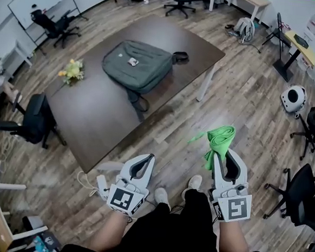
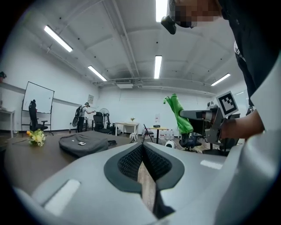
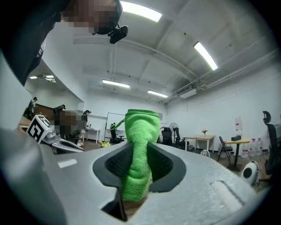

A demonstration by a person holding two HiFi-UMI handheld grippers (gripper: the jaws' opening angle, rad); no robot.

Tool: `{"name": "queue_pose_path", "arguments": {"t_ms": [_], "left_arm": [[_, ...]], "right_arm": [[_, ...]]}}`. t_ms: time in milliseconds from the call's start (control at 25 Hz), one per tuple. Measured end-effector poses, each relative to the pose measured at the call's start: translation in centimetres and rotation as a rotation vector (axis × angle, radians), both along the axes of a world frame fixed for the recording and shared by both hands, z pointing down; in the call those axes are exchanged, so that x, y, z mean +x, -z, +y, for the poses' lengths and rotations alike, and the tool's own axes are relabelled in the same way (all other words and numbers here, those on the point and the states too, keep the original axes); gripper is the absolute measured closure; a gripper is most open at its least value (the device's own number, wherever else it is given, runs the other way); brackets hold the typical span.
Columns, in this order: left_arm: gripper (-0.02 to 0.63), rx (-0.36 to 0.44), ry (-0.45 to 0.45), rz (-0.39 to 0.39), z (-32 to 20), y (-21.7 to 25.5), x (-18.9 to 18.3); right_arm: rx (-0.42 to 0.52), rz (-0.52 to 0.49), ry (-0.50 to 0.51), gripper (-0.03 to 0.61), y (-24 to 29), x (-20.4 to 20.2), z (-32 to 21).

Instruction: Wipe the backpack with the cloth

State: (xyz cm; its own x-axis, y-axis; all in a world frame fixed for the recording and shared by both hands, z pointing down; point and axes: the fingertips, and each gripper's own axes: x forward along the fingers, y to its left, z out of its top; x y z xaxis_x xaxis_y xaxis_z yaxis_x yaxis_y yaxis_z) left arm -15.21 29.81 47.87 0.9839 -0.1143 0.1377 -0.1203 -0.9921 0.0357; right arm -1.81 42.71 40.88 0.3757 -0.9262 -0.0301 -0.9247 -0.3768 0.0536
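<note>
Backpack [image 1: 138,66]: flat on far part of surface [image 1: 93,117], well apart from both tongs
Cloth [image 1: 220,139]: green, clamped in right tongs [image 1: 223,155], near right
Left tongs [image 1: 145,161]: closed, empty
Flowers [image 1: 70,71], apparently: far left on surface

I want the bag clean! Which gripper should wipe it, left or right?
Probably the right gripper: it already clamps the green cloth. The left gripper is shut and empty. Both are off the table, away from the backpack.
</note>
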Motion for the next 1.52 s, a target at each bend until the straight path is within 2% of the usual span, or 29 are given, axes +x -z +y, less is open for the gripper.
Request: {"name": "queue_pose_path", "arguments": {"t_ms": [280,560,720,840,1040,1240,1520], "left_arm": [[0.595,0.006,0.060,-0.021,-2.1,-0.7,2.8],[0.595,0.065,0.107,-0.044,-3.3,0.6,8.6],[0.595,0.045,0.184,-0.016,-5.1,1.6,11.1],[0.595,0.060,0.272,-0.003,-7.5,2.5,11.3],[0.595,0.099,0.361,-0.022,-9.1,3.2,11.0],[0.595,0.087,0.404,-0.038,-9.5,2.5,9.8],[0.595,0.053,0.452,-0.016,-13.2,2.0,9.1]], "right_arm": [[-0.001,-0.018,0.080,0.477,-1.3,3.3,-2.8],[0.030,-0.022,0.183,0.477,-1.0,8.5,-6.5],[0.036,-0.009,0.242,0.477,-0.8,11.3,-8.4],[0.050,-0.022,0.283,0.477,-0.5,12.7,-9.5],[0.057,-0.044,0.366,0.477,-0.6,13.4,-11.7],[0.063,-0.057,0.429,0.478,-0.8,12.6,-14.3],[0.039,-0.058,0.481,0.477,-0.7,11.7,-19.1]]}}
